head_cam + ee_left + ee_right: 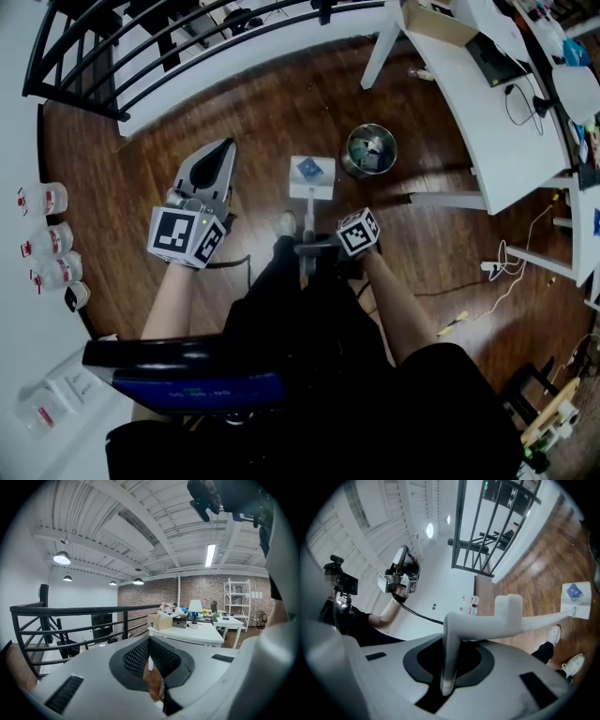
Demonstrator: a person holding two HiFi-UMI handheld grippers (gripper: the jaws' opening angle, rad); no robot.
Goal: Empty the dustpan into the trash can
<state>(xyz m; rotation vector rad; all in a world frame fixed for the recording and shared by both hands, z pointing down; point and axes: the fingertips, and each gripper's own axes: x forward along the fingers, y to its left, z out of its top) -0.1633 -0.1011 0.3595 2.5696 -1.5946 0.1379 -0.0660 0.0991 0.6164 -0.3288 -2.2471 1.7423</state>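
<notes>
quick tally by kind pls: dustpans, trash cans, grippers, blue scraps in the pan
dustpan: 1
trash can: 1
blue scrap: 1
grippers: 2 (left gripper, right gripper)
total: 5

white desk (469,108) — black railing (70,609)

Bright even light, glowing ceiling lamps (62,558) (one long tube (210,555)), fisheye bending, dark vignetted corners
</notes>
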